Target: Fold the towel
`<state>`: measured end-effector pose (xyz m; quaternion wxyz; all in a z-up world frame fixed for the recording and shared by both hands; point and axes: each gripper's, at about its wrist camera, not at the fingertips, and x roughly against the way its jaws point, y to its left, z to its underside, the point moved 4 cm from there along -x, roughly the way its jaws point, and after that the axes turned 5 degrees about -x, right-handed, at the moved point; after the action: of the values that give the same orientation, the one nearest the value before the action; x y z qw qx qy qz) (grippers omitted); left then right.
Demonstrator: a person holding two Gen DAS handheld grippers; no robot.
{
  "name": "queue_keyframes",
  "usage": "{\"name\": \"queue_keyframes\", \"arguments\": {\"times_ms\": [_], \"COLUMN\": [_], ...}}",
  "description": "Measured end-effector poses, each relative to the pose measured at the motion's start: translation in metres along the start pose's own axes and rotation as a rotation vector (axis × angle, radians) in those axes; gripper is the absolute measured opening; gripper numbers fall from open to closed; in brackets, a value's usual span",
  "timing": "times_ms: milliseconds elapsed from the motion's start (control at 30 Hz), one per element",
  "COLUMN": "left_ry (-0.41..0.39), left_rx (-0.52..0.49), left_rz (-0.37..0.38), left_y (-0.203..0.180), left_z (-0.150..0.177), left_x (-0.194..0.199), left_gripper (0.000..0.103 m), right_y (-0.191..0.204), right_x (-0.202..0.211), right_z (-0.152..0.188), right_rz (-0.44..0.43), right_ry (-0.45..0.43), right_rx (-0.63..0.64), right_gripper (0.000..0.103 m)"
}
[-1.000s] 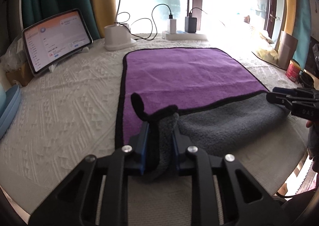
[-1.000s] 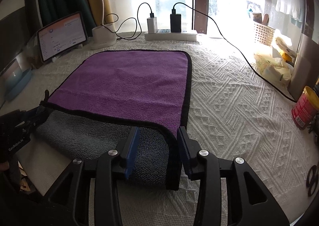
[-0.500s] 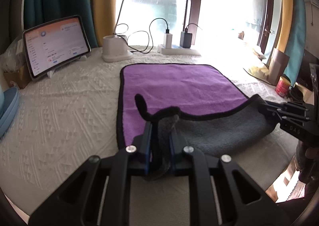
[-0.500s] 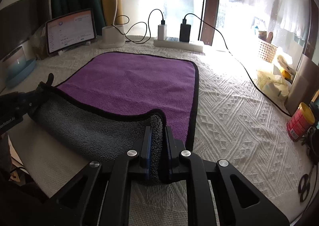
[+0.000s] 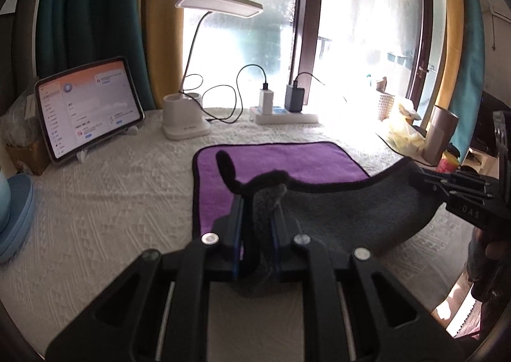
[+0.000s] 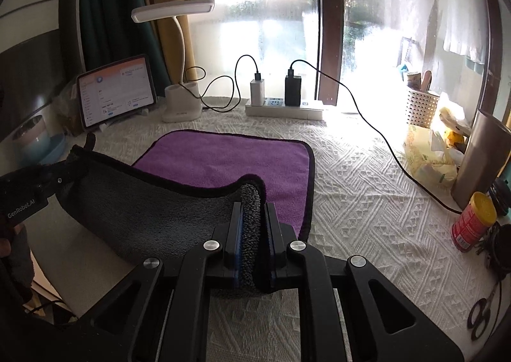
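The towel (image 5: pixel 287 161) is purple on top, grey underneath, with a black border, and lies on the white textured tablecloth. Its near edge is lifted off the table, grey underside (image 6: pixel 153 212) facing me. My left gripper (image 5: pixel 259 202) is shut on the near left corner of the towel. My right gripper (image 6: pixel 252 212) is shut on the near right corner. Each gripper shows in the other's view, the right one (image 5: pixel 460 189) at the right edge, the left one (image 6: pixel 35 186) at the left edge. The far half of the towel (image 6: pixel 230 154) still lies flat.
At the back stand a tablet (image 5: pixel 86 109), a white desk lamp (image 5: pixel 186 122) and a power strip (image 5: pixel 284 116) with chargers and cables. A red can (image 6: pixel 472 221), a metal cup (image 6: pixel 479 157), bags and scissors (image 6: pixel 482 314) are at the right. A blue object (image 5: pixel 12 218) is at the left.
Both grippers closed on the towel's near corners and lifted them up and forward. The grey underside now hangs raised between them.
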<state>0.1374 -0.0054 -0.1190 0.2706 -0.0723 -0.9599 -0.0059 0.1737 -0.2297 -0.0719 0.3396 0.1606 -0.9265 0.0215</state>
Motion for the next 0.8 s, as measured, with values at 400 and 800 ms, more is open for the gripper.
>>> {"name": "queue_keyframes", "arguments": {"times_ms": [400,800], "left_ry": [-0.023,-0.036], "left_rx": [0.002,0.013], "left_rz": [-0.013,-0.023], "left_y": [0.010,0.022], "left_z": [-0.029,-0.066], "left_x": [-0.008,-0.032], "left_gripper": [0.015,0.015], "right_y": [-0.007,-0.016], "right_x": [-0.004,-0.022], "right_z": [-0.030,-0.071], "right_rz": [0.002,0.007], "right_ry": [-0.041,-0.082], "right_rx": [-0.015,-0.020], "right_gripper": [0.013,0.013]}}
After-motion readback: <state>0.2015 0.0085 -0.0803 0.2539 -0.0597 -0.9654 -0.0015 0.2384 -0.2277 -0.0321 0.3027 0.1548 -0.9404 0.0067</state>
